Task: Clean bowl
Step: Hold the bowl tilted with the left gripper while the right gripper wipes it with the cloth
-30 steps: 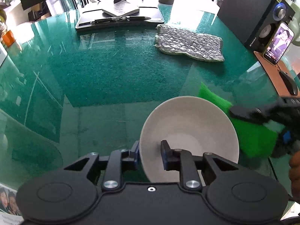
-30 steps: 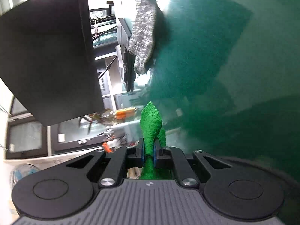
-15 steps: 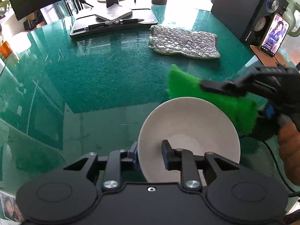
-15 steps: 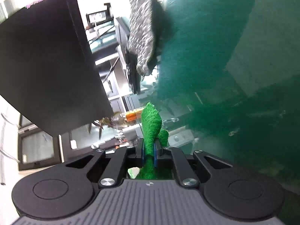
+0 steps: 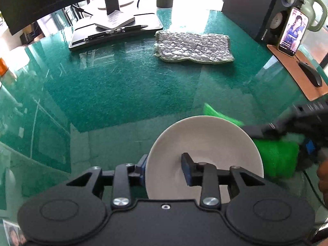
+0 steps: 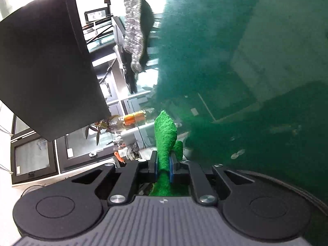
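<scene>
Left gripper (image 5: 165,171): fingers straddle the near rim of the white bowl (image 5: 205,149), one pad outside the wall, the other inside; the jaws are opening, and the inner pad stands clear of the wall. The bowl sits on the green glass counter (image 5: 114,94).

Right gripper (image 6: 164,167): fingers pinch a green scouring pad (image 6: 165,137) tightly; in the left wrist view this pad (image 5: 276,157) lies just right of the bowl, partly hidden behind its rim and the gripper's dark, blurred body.

Beyond the bowl, well apart, lies a silver quilted cloth (image 5: 193,47). Further back, a black tray (image 5: 114,33) carries a pen and a notepad before a monitor stand.

Far right: a phone (image 5: 293,31) with its screen lit (text too small to read) leans against a black speaker (image 5: 264,6) whose vertical lettering is illegible. A black mouse (image 5: 310,75) rests on a brown mat (image 5: 291,69), cut off by the frame edge.
</scene>
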`<state>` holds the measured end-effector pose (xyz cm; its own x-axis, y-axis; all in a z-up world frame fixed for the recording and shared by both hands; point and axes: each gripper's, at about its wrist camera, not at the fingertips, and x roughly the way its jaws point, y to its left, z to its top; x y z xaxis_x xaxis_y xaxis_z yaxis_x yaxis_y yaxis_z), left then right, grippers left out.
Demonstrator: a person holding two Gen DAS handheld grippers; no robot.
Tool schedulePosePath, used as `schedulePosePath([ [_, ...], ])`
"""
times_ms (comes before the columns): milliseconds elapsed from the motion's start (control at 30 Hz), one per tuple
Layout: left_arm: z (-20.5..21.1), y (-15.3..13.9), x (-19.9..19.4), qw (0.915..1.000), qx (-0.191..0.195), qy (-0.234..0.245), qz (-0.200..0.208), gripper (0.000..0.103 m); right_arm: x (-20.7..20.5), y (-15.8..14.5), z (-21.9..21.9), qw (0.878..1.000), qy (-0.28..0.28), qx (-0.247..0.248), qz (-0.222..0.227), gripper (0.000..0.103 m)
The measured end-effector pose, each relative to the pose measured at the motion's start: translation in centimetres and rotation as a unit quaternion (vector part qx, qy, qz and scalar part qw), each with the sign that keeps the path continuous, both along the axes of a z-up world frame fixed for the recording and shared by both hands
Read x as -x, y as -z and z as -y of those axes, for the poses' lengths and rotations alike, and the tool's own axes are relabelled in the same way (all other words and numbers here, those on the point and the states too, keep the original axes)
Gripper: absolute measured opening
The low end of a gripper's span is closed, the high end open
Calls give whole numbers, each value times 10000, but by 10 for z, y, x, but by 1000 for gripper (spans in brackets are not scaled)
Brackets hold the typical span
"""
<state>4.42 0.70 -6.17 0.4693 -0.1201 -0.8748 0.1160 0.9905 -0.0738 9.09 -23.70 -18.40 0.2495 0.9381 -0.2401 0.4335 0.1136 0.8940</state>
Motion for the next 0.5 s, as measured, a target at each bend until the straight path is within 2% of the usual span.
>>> schedulePosePath([
  [233, 0, 0, 2, 10000, -34, 28, 52, 35, -28, -5, -31, 9984, -393, 29, 406, 12],
  [367, 1, 0, 2, 10000, -24, 43, 66, 38, -14, -9, -10, 9985, -340, 91, 422, 12],
  [500, 0, 0, 2, 10000, 17, 55, 57, 38, 14, -5, 18, 9993, -281, 205, 160, 12],
])
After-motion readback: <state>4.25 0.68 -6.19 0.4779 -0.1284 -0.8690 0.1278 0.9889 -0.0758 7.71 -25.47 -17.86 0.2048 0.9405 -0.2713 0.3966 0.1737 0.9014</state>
